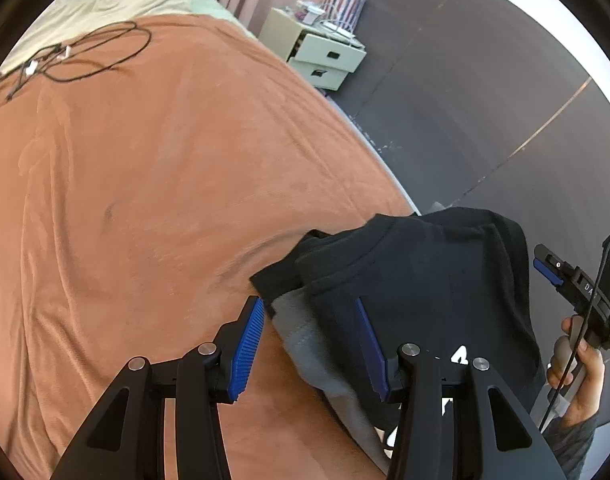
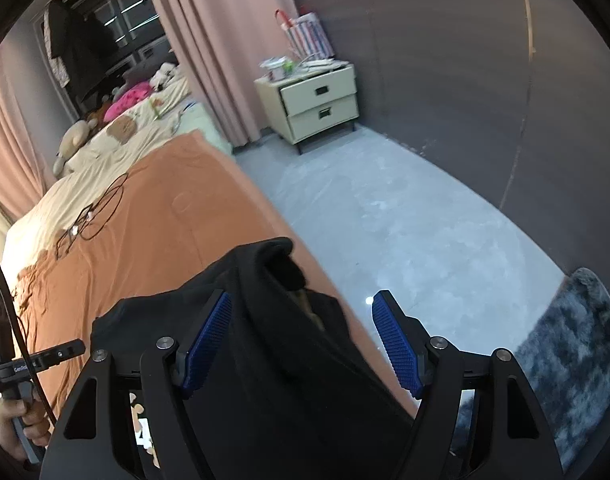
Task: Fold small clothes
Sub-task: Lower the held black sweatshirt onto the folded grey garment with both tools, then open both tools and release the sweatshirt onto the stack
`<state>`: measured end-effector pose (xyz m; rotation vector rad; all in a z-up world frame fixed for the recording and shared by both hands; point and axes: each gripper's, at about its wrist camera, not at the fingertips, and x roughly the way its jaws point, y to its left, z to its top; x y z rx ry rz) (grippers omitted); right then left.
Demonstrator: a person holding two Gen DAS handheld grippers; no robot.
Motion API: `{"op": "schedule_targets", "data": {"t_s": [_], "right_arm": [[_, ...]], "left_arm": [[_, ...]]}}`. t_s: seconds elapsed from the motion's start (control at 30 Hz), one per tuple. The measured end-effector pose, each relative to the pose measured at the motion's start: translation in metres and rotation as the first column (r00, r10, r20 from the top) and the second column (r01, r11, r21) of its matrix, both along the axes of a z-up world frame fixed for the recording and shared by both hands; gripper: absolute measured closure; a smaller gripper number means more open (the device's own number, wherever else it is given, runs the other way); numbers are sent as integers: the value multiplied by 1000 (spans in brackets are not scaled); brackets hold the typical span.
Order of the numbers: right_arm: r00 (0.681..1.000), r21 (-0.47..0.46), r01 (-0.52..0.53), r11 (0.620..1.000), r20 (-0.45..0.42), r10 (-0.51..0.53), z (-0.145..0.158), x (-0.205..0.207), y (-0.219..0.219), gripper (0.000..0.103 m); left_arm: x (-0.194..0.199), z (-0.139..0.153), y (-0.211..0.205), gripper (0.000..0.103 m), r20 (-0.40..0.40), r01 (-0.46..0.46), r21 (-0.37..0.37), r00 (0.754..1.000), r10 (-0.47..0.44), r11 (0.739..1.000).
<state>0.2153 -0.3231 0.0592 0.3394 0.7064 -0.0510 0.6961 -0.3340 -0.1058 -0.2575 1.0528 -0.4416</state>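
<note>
Cables (image 1: 85,56) far left on my blanket (image 1: 145,200), wide bare cloth between. Left gripper (image 1: 311,350) wide open at the shirt (image 1: 425,280) hem. Shirt heaped at bed's right edge. Right gripper (image 2: 301,344) wide, straddling its bunched fold; floor (image 2: 385,208) beyond.

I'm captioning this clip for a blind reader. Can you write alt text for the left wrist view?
The open left hand-held gripper hovers at the edge of a black garment with a grey lining, lying on an orange blanket. At right, a hand holds the right hand-held gripper.
</note>
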Motion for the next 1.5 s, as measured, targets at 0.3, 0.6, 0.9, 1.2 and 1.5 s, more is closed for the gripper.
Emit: {"op": "schedule_targets", "data": {"t_s": [0.3, 0.6, 0.9, 1.2, 1.5], "right_arm": [[995, -124, -83, 989, -64, 76, 13, 1, 39, 32], [973, 182, -16, 983, -225, 58, -7, 81, -1, 32], [973, 332, -63, 941, -190, 133, 6, 90, -43, 95], [988, 122, -136, 983, 85, 126, 79, 36, -59, 96], [953, -156, -254, 954, -209, 220, 14, 37, -50, 96]], "left_arm": [[2, 8, -16, 54, 65, 35, 26, 997, -37, 999], [15, -10, -14, 54, 26, 24, 34, 999, -25, 999], [18, -19, -13, 54, 17, 34, 25, 999, -35, 999], [17, -13, -10, 54, 44, 14, 29, 999, -16, 999], [12, 3, -22, 62, 124, 57, 55, 990, -63, 997]]}}
